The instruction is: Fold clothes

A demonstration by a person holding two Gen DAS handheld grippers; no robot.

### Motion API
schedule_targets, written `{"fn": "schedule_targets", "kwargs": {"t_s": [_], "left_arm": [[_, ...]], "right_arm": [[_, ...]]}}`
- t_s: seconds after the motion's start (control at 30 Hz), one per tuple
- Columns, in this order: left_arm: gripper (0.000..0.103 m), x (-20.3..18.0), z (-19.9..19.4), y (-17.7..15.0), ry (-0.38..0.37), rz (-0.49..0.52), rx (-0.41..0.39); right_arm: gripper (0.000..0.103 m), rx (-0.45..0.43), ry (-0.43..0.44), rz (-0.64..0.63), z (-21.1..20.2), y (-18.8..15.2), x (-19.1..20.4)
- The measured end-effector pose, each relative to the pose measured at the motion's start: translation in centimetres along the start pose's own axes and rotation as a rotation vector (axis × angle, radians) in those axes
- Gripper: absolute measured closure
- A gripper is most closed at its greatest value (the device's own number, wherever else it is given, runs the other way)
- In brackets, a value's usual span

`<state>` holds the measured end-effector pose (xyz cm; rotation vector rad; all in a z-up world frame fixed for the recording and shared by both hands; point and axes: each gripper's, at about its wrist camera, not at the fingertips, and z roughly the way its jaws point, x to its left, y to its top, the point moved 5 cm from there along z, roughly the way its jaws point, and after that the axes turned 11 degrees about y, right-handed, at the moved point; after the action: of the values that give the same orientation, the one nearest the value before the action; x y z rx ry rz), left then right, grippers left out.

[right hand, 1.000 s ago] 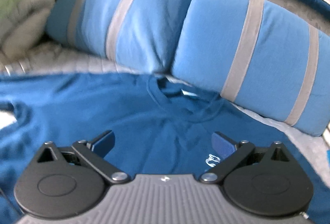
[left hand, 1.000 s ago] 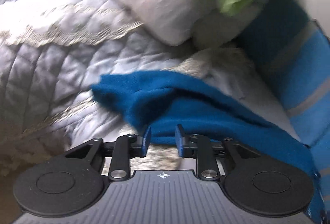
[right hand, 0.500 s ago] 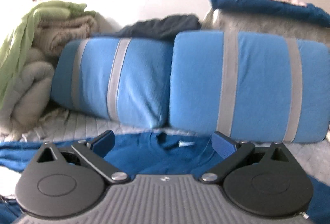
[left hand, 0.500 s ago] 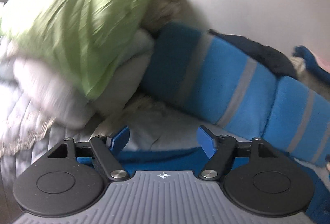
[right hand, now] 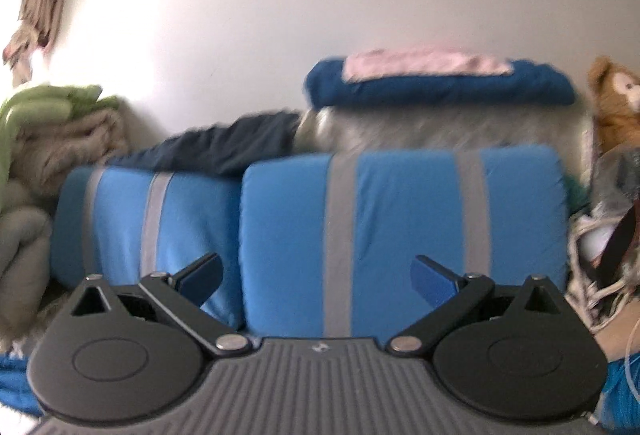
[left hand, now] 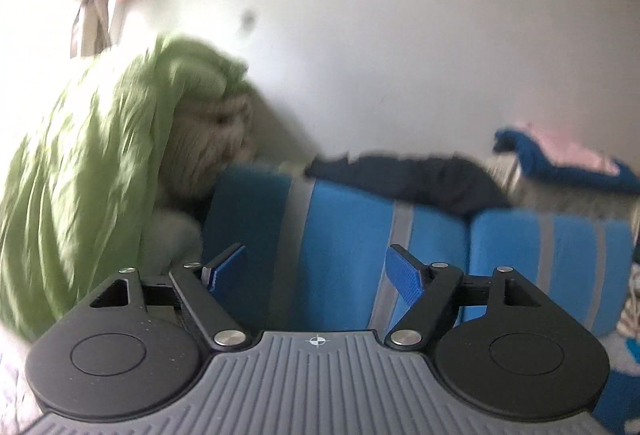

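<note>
My left gripper (left hand: 316, 269) is open and empty, raised and pointing at the blue striped pillows (left hand: 344, 247) against the wall. My right gripper (right hand: 316, 277) is open and empty, also raised and facing the pillows (right hand: 400, 223). The blue shirt lies below both cameras; only small blue patches show at the lower left corner (right hand: 16, 379) and lower right corner (right hand: 622, 391) of the right wrist view and at the lower right edge of the left wrist view (left hand: 612, 391).
A green cloth (left hand: 84, 187) drapes a stack of blankets (right hand: 24, 195) at the left. A dark garment (right hand: 224, 147) lies on the pillows. A folded blue and pink pile (right hand: 436, 79) tops a grey cushion. A teddy bear (right hand: 616, 103) sits at right.
Both grippers rose and tilted up from the blue shirt to face the pillows and wall. The left gripper opened from nearly shut and left the shirt.
</note>
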<state>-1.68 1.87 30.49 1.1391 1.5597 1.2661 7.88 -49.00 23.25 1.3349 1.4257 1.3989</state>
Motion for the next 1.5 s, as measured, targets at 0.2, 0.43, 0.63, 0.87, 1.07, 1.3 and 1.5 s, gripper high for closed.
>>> {"fn": "schedule_targets", "kwargs": {"t_s": [0.2, 0.43, 0.63, 0.87, 1.07, 1.3, 1.5], "left_arm": [[0.021, -1.1, -1.7, 3.8, -0.049, -0.036, -0.102], [0.019, -1.5, -4.0, 6.6, -0.096, -0.066, -0.165], [0.018, -0.4, -5.6, 8.1, -0.117, -0.106, -0.176], [0.018, 2.2, -8.8, 9.4, -0.087, -0.069, -0.2], [0.018, 5.7, -9.9, 6.4, 0.021, -0.015, -0.149], [0.018, 11.2, -8.4, -1.2, 0.131, -0.096, 0.028], [0.018, 15.7, -6.0, -8.5, 0.227, -0.171, 0.189]], "right_arm": [[0.0, -0.114, -0.056, 0.017, -4.3, 5.2, -3.3], [0.0, -0.252, -0.117, 0.002, -10.5, 9.7, -5.9], [0.0, -0.309, -0.155, 0.008, -14.7, 12.2, -7.6], [0.0, -0.338, -0.105, 0.051, -18.7, 14.2, -7.3], [0.0, -0.196, 0.033, 0.013, -18.1, 12.7, -4.1], [0.0, 0.06, 0.214, -0.102, -13.4, 2.8, 1.8], [0.0, 0.237, 0.312, -0.089, -9.8, -4.3, 5.3]]}}
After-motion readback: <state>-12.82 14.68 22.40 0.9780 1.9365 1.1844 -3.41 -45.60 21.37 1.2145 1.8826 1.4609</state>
